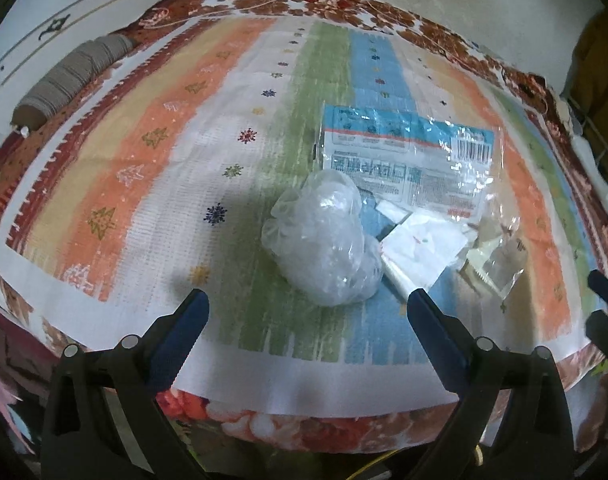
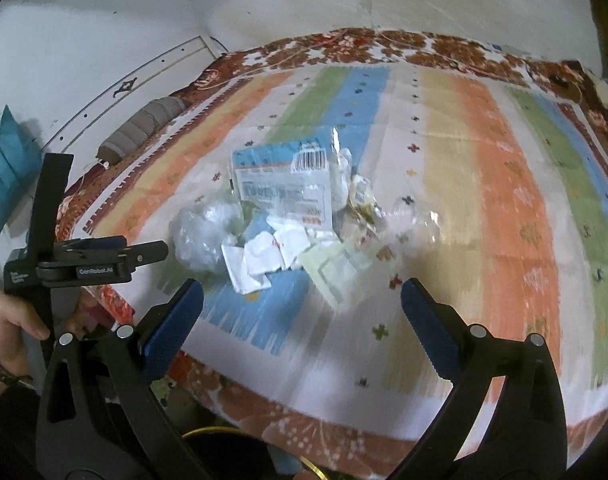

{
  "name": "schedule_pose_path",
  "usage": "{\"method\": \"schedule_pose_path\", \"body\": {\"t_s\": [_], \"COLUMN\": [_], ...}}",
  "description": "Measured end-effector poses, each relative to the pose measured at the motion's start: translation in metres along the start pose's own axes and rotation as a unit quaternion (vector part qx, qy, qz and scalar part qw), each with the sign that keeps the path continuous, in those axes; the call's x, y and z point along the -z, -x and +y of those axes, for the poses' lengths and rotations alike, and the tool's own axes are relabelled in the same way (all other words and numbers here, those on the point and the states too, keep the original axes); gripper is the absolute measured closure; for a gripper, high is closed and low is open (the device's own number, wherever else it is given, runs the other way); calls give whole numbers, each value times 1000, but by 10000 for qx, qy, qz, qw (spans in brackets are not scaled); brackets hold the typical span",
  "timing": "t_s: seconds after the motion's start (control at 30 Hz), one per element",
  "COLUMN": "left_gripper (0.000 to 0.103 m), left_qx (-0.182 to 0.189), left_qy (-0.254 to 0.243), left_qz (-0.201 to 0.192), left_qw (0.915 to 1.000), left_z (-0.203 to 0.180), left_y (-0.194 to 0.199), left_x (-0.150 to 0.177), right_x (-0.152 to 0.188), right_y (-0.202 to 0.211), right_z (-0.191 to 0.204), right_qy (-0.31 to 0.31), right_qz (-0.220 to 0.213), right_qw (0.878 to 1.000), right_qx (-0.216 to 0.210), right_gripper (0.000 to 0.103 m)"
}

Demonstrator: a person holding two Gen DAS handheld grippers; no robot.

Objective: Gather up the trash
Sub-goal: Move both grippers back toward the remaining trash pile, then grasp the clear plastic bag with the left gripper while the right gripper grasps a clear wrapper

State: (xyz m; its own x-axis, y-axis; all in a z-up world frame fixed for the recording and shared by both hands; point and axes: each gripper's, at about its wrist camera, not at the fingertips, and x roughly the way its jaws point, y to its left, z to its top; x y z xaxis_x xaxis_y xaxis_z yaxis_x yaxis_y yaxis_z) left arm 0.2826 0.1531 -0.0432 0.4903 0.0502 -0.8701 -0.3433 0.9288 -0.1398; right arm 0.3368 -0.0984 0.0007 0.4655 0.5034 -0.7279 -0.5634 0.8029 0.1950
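1. Both grippers empty, fingers spread wide: left gripper (image 1: 304, 300) low over the near edge of the worktop, right gripper (image 2: 302, 292) beside it, a little further back from the pile.
2. Trash heaped near the middle of the striped cloth (image 1: 152, 184): crumpled clear bag (image 1: 323, 240) nearest the left gripper, white paper scraps (image 1: 419, 248) touching its right side, large printed wrapper (image 1: 407, 156) lying flat behind, small clear packet (image 1: 499, 264) at the right edge of the heap.
3. No bin plainly in view; drop point cannot be told.
4. Likely next: closing on the crumpled clear bag, squarely ahead between the left fingers.
5. Risk: slick, springy film squirting out of a shallow pinch, or only a loose fold caught and the rest dragging the scraps along.
6. Risk: fingertips snagging the cloth, bunching it and scattering the light papers.
7. Risk: flat wrapper hard to lift, no raised edge to get under.
8. Risk: the two grippers near each other, liable to knock together over one small heap.
9. Grey roll (image 1: 64, 80) at the far left edge, well apart, probably not trash.
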Motion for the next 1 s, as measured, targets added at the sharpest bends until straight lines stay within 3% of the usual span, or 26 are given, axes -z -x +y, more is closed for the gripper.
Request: {"method": "schedule_pose_path", "body": {"t_s": [0.57,0.87,1.0], "left_gripper": [6,6,7], "left_qx": [-109,114,131], "left_qy": [-218,-126,85], "left_qz": [241,159,170], "left_qw": [9994,9997,9997], "left_z": [-4,-3,3], "left_y": [-38,-40,-43], "left_x": [-14,-23,-27], "right_x": [-33,-52,-54], "right_y": [-61,-100,-114], "right_z": [-11,-28,-26], "right_qy": [438,159,232], "right_qz": [-16,217,299], "right_qw": [9990,9988,9984], "right_qx": [-123,-403,-411], "right_gripper": [11,34,39]}}
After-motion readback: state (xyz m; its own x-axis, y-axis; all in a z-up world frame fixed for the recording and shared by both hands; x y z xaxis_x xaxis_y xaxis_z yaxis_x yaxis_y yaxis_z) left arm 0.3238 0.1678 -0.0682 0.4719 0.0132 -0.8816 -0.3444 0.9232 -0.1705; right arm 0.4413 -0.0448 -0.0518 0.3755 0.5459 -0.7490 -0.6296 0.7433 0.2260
